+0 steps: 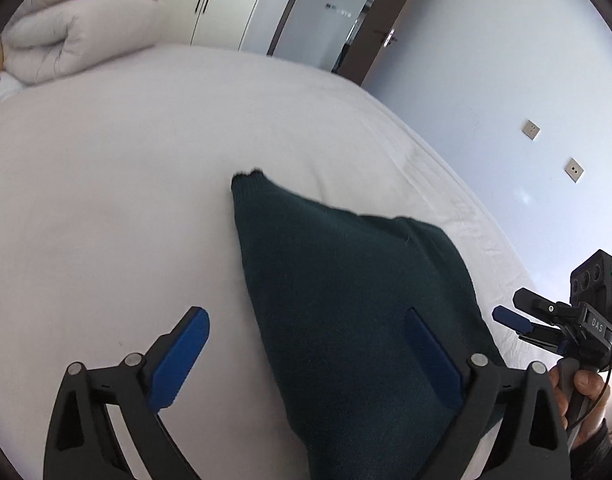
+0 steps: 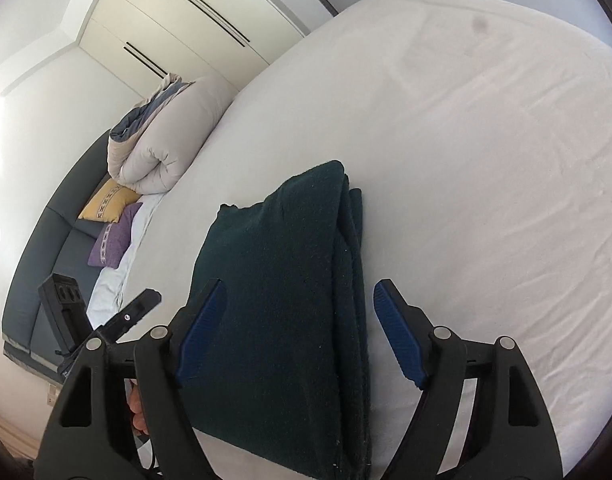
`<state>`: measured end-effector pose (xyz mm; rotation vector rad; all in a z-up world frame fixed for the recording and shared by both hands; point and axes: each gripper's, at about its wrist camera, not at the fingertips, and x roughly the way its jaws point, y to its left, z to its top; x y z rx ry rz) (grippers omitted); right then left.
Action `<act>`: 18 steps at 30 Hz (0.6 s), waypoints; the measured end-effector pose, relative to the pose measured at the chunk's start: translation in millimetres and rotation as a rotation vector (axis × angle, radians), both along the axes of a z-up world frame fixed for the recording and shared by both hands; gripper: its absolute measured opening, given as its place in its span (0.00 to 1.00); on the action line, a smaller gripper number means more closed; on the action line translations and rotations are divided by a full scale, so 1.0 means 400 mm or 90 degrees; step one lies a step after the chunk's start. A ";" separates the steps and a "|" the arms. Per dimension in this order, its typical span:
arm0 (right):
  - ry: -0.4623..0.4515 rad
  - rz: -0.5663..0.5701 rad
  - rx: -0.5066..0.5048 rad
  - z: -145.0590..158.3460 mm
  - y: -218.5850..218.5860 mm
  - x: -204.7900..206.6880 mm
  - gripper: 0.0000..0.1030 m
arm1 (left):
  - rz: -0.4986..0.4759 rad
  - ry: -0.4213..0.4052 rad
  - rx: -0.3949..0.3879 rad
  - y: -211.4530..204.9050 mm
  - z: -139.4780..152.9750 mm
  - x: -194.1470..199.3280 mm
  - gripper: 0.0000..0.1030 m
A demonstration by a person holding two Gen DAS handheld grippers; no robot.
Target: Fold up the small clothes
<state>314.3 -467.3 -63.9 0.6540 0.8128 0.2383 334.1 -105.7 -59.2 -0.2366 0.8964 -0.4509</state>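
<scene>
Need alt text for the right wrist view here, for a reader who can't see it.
A folded dark green garment lies on a white bed, between the open blue-padded fingers of the right claw, which do not press on it. To the left are part of the left claw, a rolled duvet and yellow and purple cushions.
</scene>
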 end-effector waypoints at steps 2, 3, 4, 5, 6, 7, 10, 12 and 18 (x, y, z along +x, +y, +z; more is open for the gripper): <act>0.027 0.008 0.003 -0.017 -0.010 0.009 0.74 | -0.015 0.064 -0.049 0.003 -0.042 0.020 0.91; 0.047 0.019 0.000 -0.032 -0.007 0.022 0.74 | -0.018 0.095 -0.076 -0.008 -0.064 0.032 0.91; 0.072 0.025 -0.005 -0.052 -0.001 0.043 0.74 | -0.024 0.122 -0.098 -0.017 -0.083 0.042 0.91; 0.098 0.023 -0.006 -0.075 -0.002 0.056 0.74 | -0.034 0.148 -0.112 -0.028 -0.101 0.052 0.90; 0.110 0.019 0.001 -0.095 -0.006 0.067 0.74 | -0.048 0.171 -0.121 -0.042 -0.119 0.062 0.85; 0.105 0.016 0.014 -0.104 -0.012 0.071 0.73 | -0.050 0.175 -0.115 -0.052 -0.126 0.067 0.84; 0.108 0.020 0.031 -0.108 -0.018 0.086 0.49 | -0.050 0.179 -0.085 -0.080 -0.121 0.075 0.74; 0.128 0.043 -0.008 -0.114 0.011 0.106 0.32 | -0.049 0.187 -0.072 -0.089 -0.116 0.080 0.63; 0.122 0.036 -0.122 -0.074 0.087 0.112 0.21 | -0.062 0.179 -0.051 -0.091 -0.074 0.058 0.42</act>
